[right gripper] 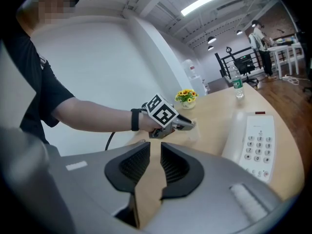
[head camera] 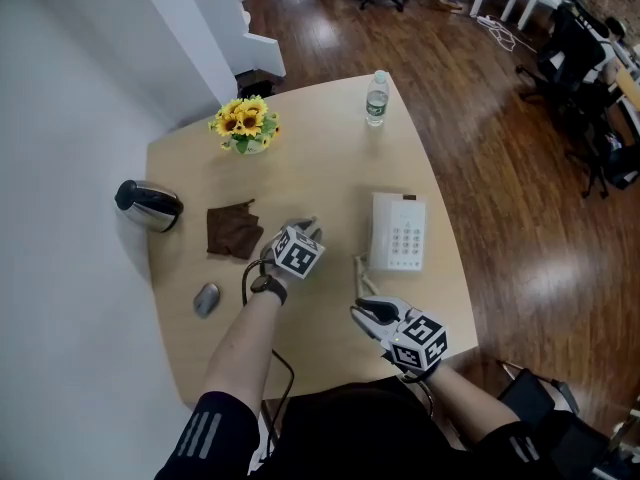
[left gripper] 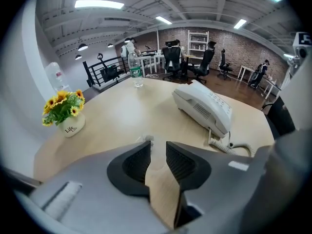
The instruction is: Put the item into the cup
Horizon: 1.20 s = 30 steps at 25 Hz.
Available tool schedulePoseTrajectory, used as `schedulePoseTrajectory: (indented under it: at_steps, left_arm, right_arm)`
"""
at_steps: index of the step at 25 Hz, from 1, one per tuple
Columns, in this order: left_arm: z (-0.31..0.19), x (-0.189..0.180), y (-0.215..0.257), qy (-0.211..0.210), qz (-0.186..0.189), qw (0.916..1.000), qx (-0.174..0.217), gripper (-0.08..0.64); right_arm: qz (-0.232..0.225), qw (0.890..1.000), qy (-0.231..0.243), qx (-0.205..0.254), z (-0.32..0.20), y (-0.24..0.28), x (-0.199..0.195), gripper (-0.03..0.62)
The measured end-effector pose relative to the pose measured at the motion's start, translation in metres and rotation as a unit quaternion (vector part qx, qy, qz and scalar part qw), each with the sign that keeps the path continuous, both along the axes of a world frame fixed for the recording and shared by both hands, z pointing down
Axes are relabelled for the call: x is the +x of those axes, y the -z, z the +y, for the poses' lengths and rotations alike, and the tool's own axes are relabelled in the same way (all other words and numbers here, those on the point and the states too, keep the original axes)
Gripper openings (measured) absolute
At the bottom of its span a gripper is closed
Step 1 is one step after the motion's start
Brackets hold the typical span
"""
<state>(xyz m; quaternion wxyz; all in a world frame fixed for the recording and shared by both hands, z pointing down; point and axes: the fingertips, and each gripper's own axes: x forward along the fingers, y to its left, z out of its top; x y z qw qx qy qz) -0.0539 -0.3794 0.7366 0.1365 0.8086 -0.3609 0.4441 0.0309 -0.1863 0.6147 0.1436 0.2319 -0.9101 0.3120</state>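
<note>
Left gripper [left gripper: 157, 144] fingers stand apart, empty; a small pale item [left gripper: 148, 139] lies on the worktop [left gripper: 122, 113] just past them. Right gripper [right gripper: 156, 145] fingers also stand apart. Phone [left gripper: 204, 108] is near on the right, cup of sunflowers [left gripper: 72, 126] well off to the left, bottle [left gripper: 136, 72] beyond.

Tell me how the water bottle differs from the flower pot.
The water bottle is clear with a green label; the flower pot is white and opaque. The water bottle is tall and slim, the flower pot short and squat. The flower pot holds yellow sunflowers; the water bottle is capped shut. Both stand upright on the table, well apart.
</note>
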Motion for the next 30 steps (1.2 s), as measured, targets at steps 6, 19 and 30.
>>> schedulePoseTrajectory:
  at_steps: [6, 19, 30]
  left_arm:
    - [0.014, 0.007, -0.003, -0.048, -0.011, 0.9985, -0.022, 0.149]
    - [0.012, 0.006, 0.019, -0.030, 0.008, 0.9995, 0.008, 0.160]
    - [0.088, -0.014, 0.123, 0.032, 0.114, 0.9856, 0.121, 0.166]
  right_arm:
    - [0.000, 1.000, 0.005, -0.003, 0.000, -0.002, -0.004, 0.078]
    - [-0.002, 1.000, 0.016, -0.001, 0.005, -0.001, -0.007, 0.078]
    - [-0.041, 0.997, 0.031, 0.052, -0.014, 0.051, -0.006, 0.078]
